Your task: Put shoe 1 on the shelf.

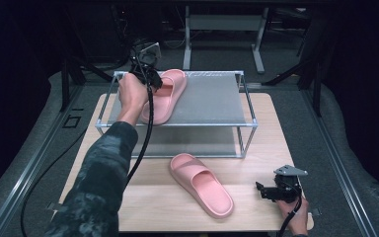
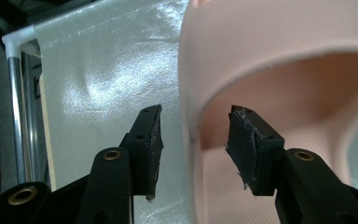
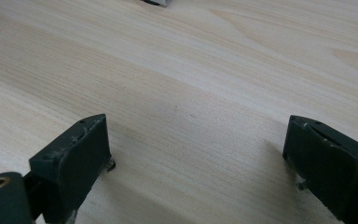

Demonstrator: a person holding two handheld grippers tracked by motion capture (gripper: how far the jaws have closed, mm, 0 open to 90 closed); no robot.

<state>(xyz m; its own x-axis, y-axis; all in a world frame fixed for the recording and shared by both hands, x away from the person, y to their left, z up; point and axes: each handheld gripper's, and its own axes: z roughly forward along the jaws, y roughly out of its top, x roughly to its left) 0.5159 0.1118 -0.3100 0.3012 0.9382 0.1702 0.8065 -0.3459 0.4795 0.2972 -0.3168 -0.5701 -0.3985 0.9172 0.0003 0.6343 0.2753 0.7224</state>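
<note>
High view: 2 pink slides. 1 slide (image 1: 164, 96) lies on the top shelf of the metal rack (image 1: 217, 98), at the rack's left end, with the left tongs (image 1: 151, 75) at its strap. Left gripper view has those tongs (image 2: 193, 135) apart, astride the strap's edge (image 2: 191, 93) without pressing it. The other slide (image 1: 201, 183) lies on the wooden counter (image 1: 153, 207) just in front of the rack. Right of that slide, the right tongs (image 1: 260, 189) rest low over the counter, wide apart and holding nothing (image 3: 196, 154).
</note>
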